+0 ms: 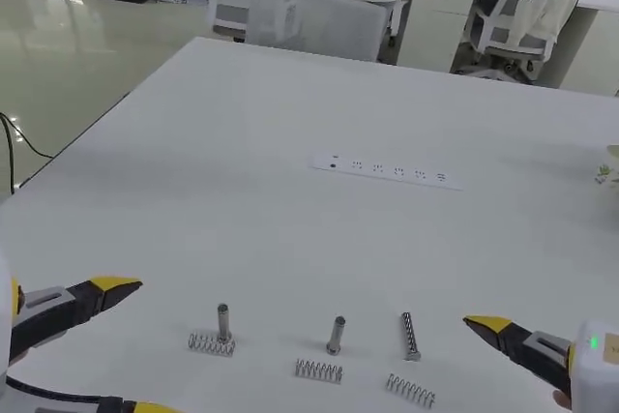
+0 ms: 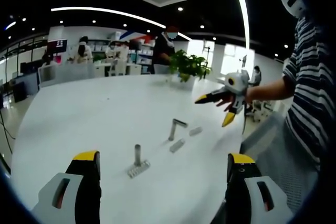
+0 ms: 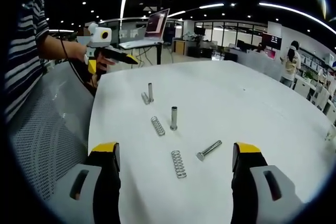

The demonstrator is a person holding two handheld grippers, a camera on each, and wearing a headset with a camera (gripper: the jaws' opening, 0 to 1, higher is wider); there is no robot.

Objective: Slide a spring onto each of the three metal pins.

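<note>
**With no spring yet on a pin, both grippers wait empty**

While the left gripper (image 2: 164, 157) and the right gripper (image 3: 176, 147) sit at the bottom corners of the head view, each has its jaws wide apart and holds nothing. Between them, near the bottom edge, three springs lie on their sides on the white surface (image 1: 290, 239): the left spring (image 1: 211, 343), the middle spring (image 1: 318, 370) and the right spring (image 1: 410, 390). Just above each one is its pin. The left pin (image 1: 223, 321) and the middle pin (image 1: 336, 334) stand upright on their heads. The right pin (image 1: 408, 336) lies flat, as the right gripper view also shows. The left spring lies right against the foot of its pin, and the other two sit a little apart from theirs. None of the three is threaded, so the whole task remains.

The risks seem to come from how small and light the parts are. A spring pinched too hard could buckle or shoot out of the jaws, and one set down carelessly could roll across the smooth surface. The upright pins rest on narrow bases, so a brush from a jaw or an off-centre spring would likely topple them. The flat pin probably needs the other gripper to steady it, or it will skid away.

Farther up the frame lies a power strip (image 1: 382, 169), and beyond the far edge stands a chair (image 1: 314, 21).
</note>
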